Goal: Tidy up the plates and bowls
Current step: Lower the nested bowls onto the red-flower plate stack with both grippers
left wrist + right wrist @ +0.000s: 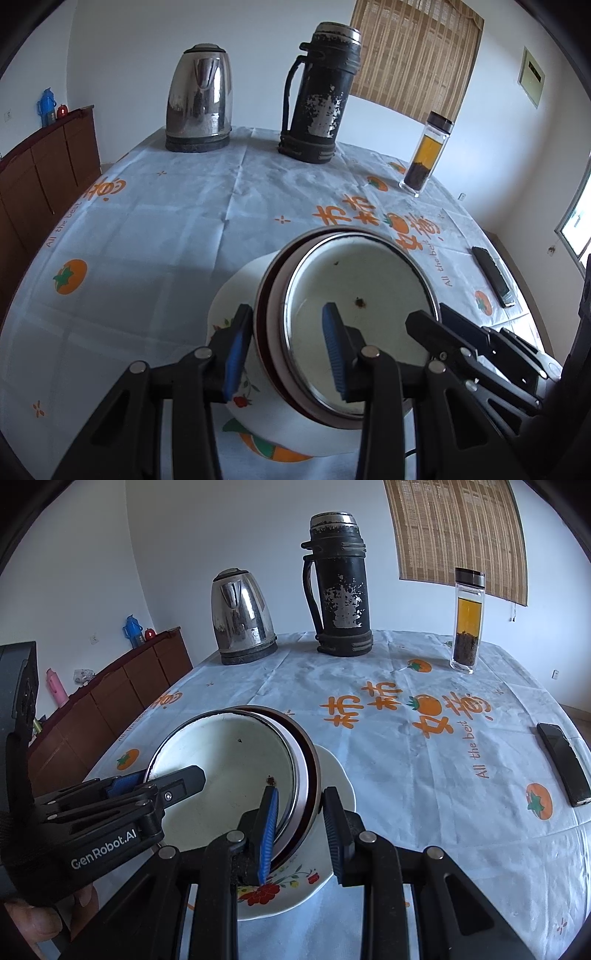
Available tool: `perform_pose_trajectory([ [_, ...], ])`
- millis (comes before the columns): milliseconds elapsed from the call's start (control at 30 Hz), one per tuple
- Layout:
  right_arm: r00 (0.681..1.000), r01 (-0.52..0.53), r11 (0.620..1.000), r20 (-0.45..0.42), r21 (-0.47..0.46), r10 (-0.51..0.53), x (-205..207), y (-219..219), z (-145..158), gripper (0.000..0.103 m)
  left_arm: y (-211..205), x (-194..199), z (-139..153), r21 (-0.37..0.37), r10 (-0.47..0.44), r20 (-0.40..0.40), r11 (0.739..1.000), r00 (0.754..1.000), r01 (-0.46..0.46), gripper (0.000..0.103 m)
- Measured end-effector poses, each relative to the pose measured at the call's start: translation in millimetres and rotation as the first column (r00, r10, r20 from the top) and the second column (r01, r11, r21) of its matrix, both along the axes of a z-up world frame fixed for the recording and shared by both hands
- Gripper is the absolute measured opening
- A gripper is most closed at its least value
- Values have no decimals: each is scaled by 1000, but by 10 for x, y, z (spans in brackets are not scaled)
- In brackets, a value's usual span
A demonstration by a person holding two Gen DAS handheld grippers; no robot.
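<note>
A white enamel bowl (362, 280) (229, 760) is nested in a dark red bowl (263, 332) (312, 775), and the stack tilts over a white floral plate (236, 288) (341, 779) on the tablecloth. My left gripper (284, 350) (159, 779) is shut on the stack's left rim, one blue pad outside and the other finger inside the bowl. From the opposite side, my right gripper (303, 827) (439, 325) is shut on the right rim in the same way. Whether the stack rests on the plate or hangs just above it, I cannot tell.
At the table's far side stand a steel kettle (199, 99) (242, 616), a worn black thermos (321, 92) (341, 587) and a glass tea bottle (424, 155) (467, 620). A black phone (493, 275) (563, 762) lies at the right edge. A wooden cabinet (40, 177) (122, 690) runs along the left wall.
</note>
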State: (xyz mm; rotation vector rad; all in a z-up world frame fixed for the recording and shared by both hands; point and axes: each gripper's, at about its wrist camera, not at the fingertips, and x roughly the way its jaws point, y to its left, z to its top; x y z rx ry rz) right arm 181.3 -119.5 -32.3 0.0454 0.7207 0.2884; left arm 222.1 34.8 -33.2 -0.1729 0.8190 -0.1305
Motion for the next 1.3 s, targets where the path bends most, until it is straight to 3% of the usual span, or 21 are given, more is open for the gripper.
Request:
perform_pose_trajectory([
  [1300, 1000, -4, 1000, -12, -8, 4, 16, 51, -16, 30, 113, 49, -102, -83, -24, -30, 996, 999, 21, 40],
])
